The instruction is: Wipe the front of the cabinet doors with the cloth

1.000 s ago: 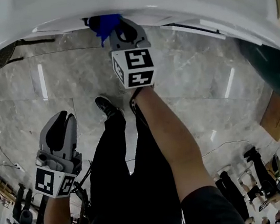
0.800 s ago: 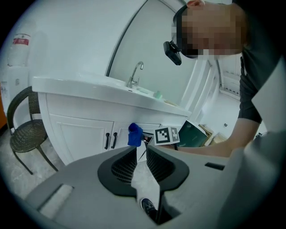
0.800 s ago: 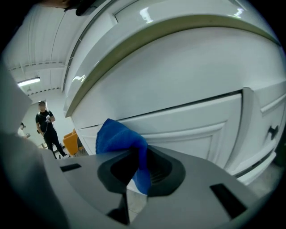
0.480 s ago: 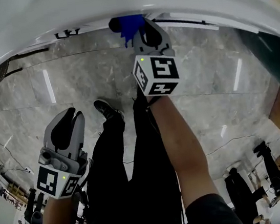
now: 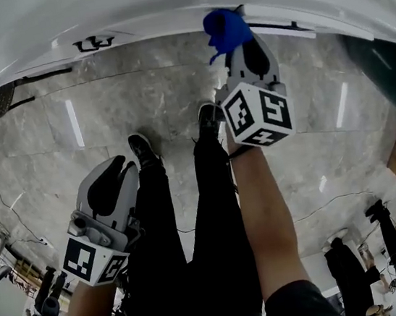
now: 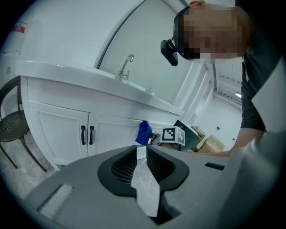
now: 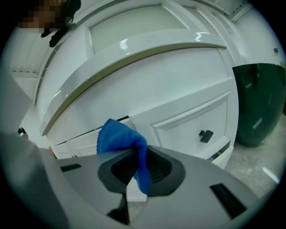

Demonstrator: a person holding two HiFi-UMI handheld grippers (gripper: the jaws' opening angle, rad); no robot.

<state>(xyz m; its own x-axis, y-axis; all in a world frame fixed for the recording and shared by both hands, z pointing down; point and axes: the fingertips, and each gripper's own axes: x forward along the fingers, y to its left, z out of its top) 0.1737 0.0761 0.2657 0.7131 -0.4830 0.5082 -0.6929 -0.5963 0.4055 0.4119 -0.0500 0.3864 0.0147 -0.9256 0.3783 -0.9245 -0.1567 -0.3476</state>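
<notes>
The right gripper point(image 7: 137, 155) pinches one blue cloth point(image 7: 117, 136) by the white cabinet doors point(image 7: 178, 94). The left gripper point(image 6: 141, 154) holds nothing, its two jaws a little apart.

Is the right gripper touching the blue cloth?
Touching. The right gripper view shows the right gripper shut on the blue cloth, which bunches up beyond the jaws.

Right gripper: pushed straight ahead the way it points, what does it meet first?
The cabinet front, left of the dark knob. The cloth held in the right gripper leads, so it would touch first. It looks close, though depth is unclear.
</notes>
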